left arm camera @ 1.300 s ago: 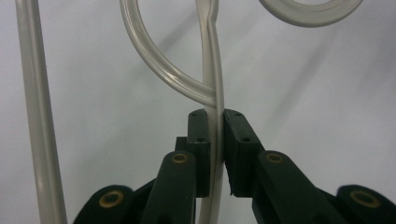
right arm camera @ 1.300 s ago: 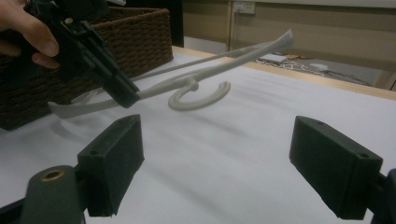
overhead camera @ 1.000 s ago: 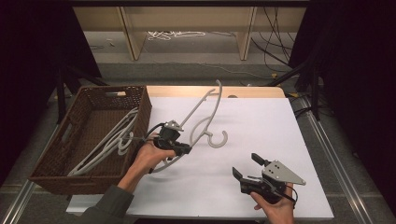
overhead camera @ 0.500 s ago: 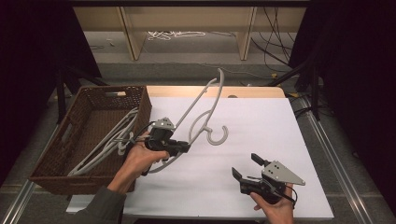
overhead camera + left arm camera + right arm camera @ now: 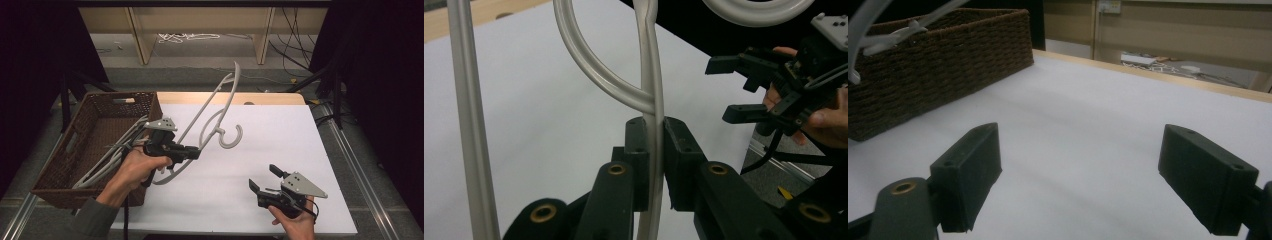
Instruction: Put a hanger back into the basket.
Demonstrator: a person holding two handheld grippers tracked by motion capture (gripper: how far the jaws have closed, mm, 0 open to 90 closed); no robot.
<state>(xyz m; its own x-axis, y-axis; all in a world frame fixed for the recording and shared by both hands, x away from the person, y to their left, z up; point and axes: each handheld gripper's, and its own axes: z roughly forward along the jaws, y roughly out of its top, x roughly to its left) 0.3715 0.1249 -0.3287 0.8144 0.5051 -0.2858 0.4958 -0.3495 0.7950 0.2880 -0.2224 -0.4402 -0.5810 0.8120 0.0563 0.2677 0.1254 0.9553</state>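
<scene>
A grey plastic hanger [image 5: 220, 95] is lifted off the white table top [image 5: 280, 130], tilted with its hook [image 5: 231, 137] hanging to the right. My left gripper [image 5: 192, 152] is shut on one of its thin bars, just right of the wicker basket [image 5: 100, 107]. In the left gripper view the pads pinch the bar [image 5: 651, 75] at the left gripper [image 5: 655, 145]. My right gripper [image 5: 263, 177] rests near the table's front edge, open with nothing between its jaws. It appears as the right gripper [image 5: 719, 90] farther off and as the right gripper [image 5: 1080, 170] over bare white surface.
The brown basket [image 5: 948, 55] at the table's left holds several more grey hangers [image 5: 107, 160]. Wooden shelving legs and cables stand beyond the far edge. A metal rail [image 5: 365, 170] runs along the table's right side.
My left gripper has risen with the hanger and drifted slightly left toward the basket; the hanger's top end now stands higher. The right gripper has stayed put.
</scene>
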